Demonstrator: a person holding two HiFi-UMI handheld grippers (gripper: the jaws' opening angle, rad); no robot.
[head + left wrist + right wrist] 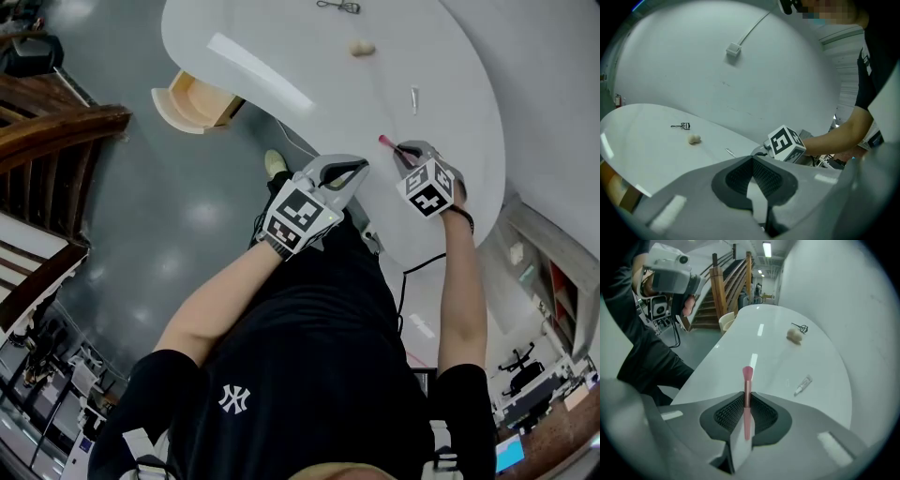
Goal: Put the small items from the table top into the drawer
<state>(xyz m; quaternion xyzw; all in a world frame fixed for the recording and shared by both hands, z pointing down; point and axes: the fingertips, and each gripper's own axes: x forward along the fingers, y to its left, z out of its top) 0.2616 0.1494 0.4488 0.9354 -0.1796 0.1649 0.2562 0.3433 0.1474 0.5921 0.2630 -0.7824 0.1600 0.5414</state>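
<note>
1. Head view: a white oval table point(281, 56) fills the upper frame. A person stands at its six o'clock edge with a gripper in each hand.
2. Right gripper point(405, 153): its jaws are closed on the handle of a pink makeup brush point(747, 394). In the right gripper view the handle stands clamped between the pads point(761, 413), with the bristle head pointing to twelve o'clock. In the head view the brush is over the near part of the table top; whether it touches the surface cannot be told.
3. Left gripper point(342, 169): it is just beside the right gripper, at the right gripper's nine o'clock. Its jaw tips meet and nothing is held between them.
4. Drawer point(192, 98): it is pulled open at the table's edge, at ten o'clock from the left gripper.
5. Small tube point(414, 98): it lies flat on the table at twelve o'clock from the right gripper.
6. Beige lump point(362, 48): it rests on the table at eleven o'clock from the right gripper.
7. Eyelash curler point(339, 7): it lies near the far edge, at eleven o'clock beyond the beige lump.
</note>
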